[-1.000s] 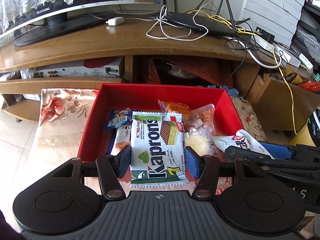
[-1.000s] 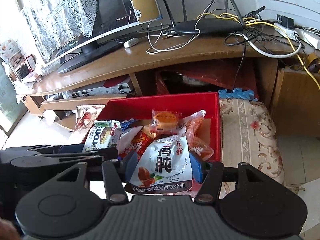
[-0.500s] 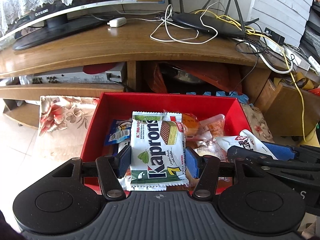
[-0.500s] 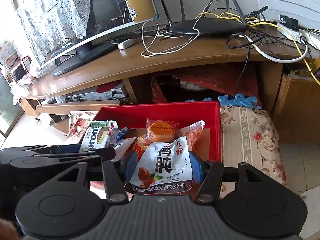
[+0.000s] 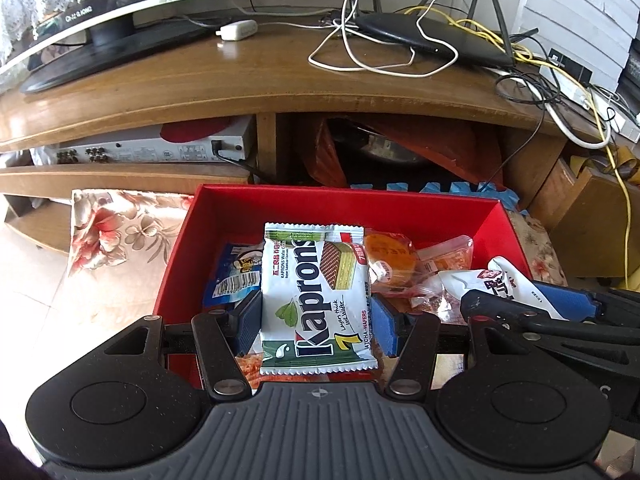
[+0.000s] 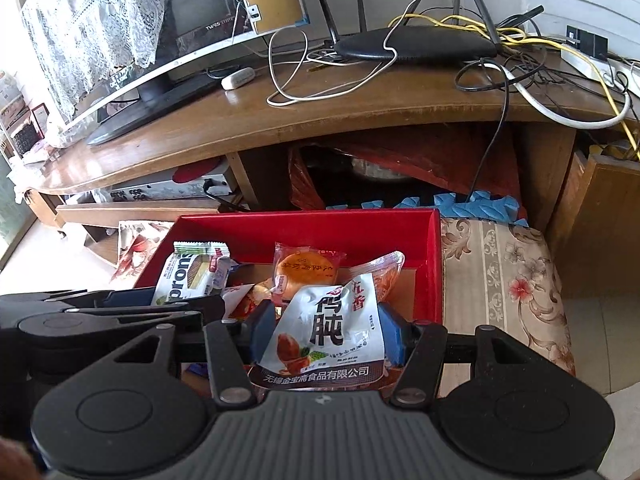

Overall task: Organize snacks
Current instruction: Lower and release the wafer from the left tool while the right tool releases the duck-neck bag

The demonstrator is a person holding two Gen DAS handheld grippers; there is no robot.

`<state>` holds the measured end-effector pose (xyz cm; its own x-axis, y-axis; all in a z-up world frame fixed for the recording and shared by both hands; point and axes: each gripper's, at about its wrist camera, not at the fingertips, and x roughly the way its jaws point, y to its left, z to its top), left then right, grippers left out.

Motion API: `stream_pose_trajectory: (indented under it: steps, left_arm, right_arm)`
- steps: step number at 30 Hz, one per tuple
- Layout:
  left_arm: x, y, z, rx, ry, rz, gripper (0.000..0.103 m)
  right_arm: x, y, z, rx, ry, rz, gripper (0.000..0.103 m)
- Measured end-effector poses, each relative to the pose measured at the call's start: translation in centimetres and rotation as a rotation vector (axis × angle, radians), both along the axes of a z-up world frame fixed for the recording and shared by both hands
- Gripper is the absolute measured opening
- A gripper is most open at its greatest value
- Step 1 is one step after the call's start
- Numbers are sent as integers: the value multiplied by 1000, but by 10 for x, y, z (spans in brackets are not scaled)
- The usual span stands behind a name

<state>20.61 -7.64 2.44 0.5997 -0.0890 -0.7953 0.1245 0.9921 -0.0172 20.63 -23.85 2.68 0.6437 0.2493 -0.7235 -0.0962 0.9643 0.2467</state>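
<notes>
My left gripper (image 5: 316,320) is shut on a white and green Kaprons wafer pack (image 5: 316,300), held over the near left part of a red box (image 5: 344,208). My right gripper (image 6: 326,330) is shut on a white snack pouch (image 6: 328,332) with black Chinese characters, over the box's near right part (image 6: 434,264). Inside the box lie a blue packet (image 5: 234,276), an orange round cake (image 5: 390,258) in clear wrap and other clear-wrapped snacks (image 5: 448,252). Each gripper shows at the edge of the other's view, with its pack: the pouch (image 5: 504,280) and the wafers (image 6: 192,276).
The red box sits on a floral cushion (image 6: 504,280) before a wooden TV stand (image 5: 240,88). On the stand are a monitor (image 5: 100,8), a router (image 5: 428,36) and tangled cables (image 5: 560,92). A silver receiver (image 5: 152,148) sits on the lower shelf. Tiled floor lies at the left.
Both grippers, each still holding its pack, have moved forward toward the TV stand and slightly down. The red box has slid lower and nearer in both views.
</notes>
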Motion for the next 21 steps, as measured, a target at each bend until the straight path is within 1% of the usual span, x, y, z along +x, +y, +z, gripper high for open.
stream_pose_trajectory:
  steps: [21]
  left_arm:
    - [22, -4, -22, 24, 41, 19, 63]
  right_arm:
    - [21, 2, -20, -17, 38, -8, 52]
